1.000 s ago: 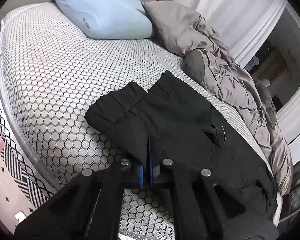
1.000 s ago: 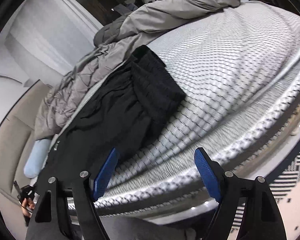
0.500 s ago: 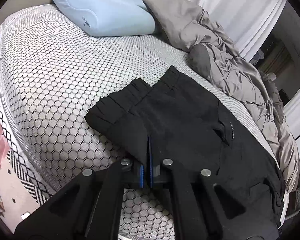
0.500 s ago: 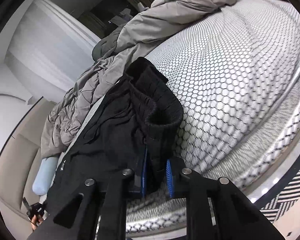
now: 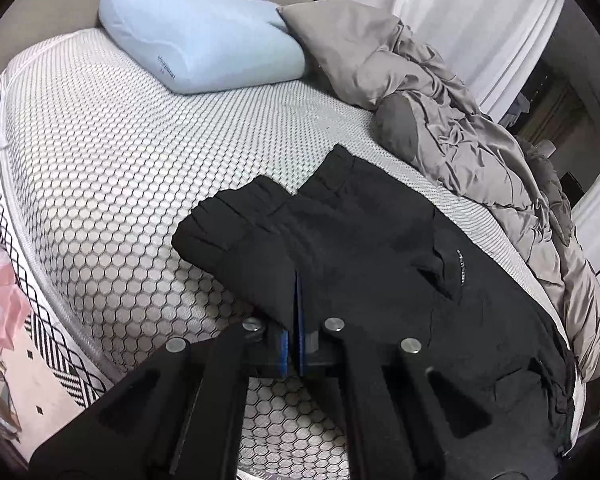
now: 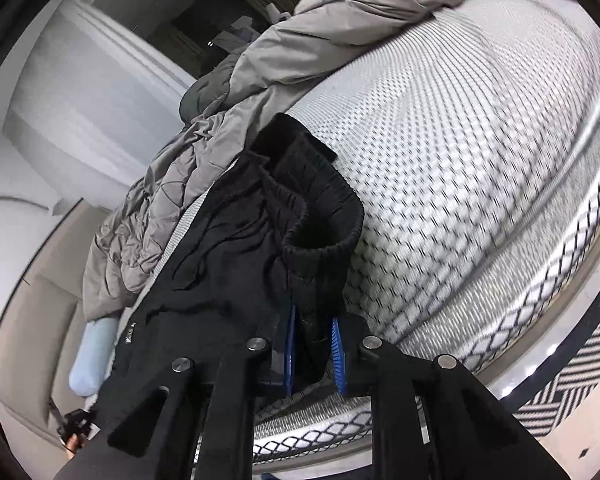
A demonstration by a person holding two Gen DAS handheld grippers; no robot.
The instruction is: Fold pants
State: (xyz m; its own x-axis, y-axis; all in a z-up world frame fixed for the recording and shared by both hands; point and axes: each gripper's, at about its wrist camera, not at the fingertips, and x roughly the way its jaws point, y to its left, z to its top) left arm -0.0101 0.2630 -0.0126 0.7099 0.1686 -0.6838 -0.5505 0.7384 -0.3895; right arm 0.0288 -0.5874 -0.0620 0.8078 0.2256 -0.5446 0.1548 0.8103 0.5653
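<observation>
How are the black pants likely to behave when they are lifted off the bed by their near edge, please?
Probably floppy: the black pants lie rumpled and creased on the bed. The ribbed waistband bunches thickly in the right hand-held gripper, so it likely grips firmly. The rest would likely sag and drag.

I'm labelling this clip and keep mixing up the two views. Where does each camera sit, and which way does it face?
Left wrist: on the left gripper, looking down across the mattress toward the blue pillow; its fingers pinch the black pants.
Right wrist: on the right gripper, facing the grey duvet; its fingers clamp the pants' cuff.
Shared: pants, mattress, duvet, pillow.
</observation>
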